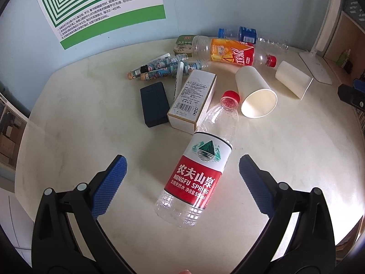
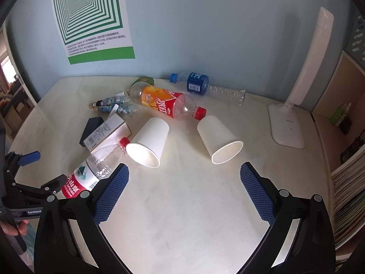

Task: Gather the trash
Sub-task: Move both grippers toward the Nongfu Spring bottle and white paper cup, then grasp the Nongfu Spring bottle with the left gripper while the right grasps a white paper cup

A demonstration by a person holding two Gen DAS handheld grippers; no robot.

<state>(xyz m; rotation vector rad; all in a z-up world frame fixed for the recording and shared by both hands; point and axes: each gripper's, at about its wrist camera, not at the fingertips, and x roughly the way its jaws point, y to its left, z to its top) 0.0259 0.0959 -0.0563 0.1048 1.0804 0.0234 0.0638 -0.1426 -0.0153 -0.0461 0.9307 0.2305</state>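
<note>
Both views look down and forward across the cream table [image 1: 68, 118] toward the blue wall. The left wrist view sits low and close over the Nongfu Spring bottle [image 1: 200, 169]. The right wrist view sits further right and back. Both share that bottle [image 2: 91, 171], two paper cups and the poster [image 2: 91, 18].

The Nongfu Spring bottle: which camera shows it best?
The left wrist view: the Nongfu Spring bottle lies whole, label readable, between open fingers. In the right wrist view the bottle sits at the edge, partly hidden.
</note>
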